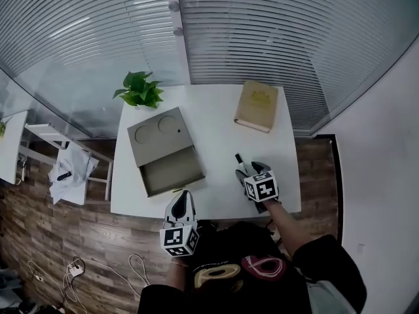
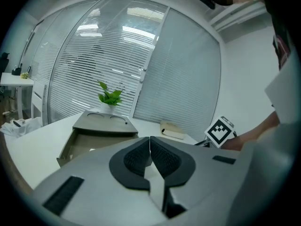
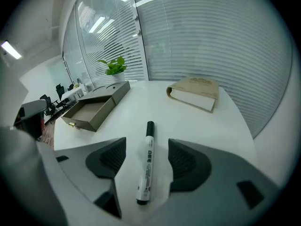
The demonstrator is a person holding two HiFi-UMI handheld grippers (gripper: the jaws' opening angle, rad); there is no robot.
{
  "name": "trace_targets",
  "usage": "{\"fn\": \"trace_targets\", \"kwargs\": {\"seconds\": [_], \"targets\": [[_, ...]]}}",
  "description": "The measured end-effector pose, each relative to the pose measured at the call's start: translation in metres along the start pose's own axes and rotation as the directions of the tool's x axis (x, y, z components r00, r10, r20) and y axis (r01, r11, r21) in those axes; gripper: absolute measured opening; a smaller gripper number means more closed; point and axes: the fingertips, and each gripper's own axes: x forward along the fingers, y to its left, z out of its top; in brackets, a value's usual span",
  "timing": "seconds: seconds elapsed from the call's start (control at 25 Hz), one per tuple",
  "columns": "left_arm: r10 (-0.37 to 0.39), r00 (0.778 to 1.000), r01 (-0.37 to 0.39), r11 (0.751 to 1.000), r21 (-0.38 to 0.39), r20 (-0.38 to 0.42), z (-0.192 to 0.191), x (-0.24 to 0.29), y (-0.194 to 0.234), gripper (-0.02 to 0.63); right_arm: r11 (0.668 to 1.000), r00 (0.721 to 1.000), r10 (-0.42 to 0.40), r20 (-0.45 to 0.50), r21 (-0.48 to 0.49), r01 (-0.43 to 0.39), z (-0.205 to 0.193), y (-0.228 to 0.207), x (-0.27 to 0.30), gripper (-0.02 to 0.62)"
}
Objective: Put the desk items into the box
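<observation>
Open box (image 1: pixel 163 150), marker (image 3: pixel 147 161) outside on desk (image 1: pixel 216 142)

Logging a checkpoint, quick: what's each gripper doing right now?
Left gripper: shut, empty.
Right gripper: open, marker lying between its jaws, not gripped.

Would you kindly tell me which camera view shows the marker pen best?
The right gripper view: the marker pen lies full length between the open right tongs, untouched. The head view shows only a small dark part of it; in the left gripper view I cannot make it out.
</observation>
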Motion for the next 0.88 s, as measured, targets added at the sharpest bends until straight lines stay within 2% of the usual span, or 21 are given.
{"fn": "trace_targets", "kwargs": {"seconds": [0.36, 0.56, 0.88], "targets": [[0.049, 0.999, -0.05, 0.998, -0.031, -0.006, -0.01, -0.014, 0.014, 0.018, 0.999, 0.999, -0.023, -0.048, -0.035, 0.021, -0.009, -0.003, 0.011, 0.268], [0.072, 0.997, -0.073, 0.997, -0.024, -0.019, -0.016, -0.017, 0.015, 0.018, 0.999, 0.998, -0.009, -0.068, -0.035, 0.007, -0.018, -0.001, 0.013, 0.263], [0.056, 0.998, -0.057, 0.998, -0.01, -0.012, -0.016, -0.012, 0.007, 0.018, 0.998, 0.997, -0.035, -0.069, -0.052, 0.031, -0.019, -0.01, 0.012, 0.178]]}}
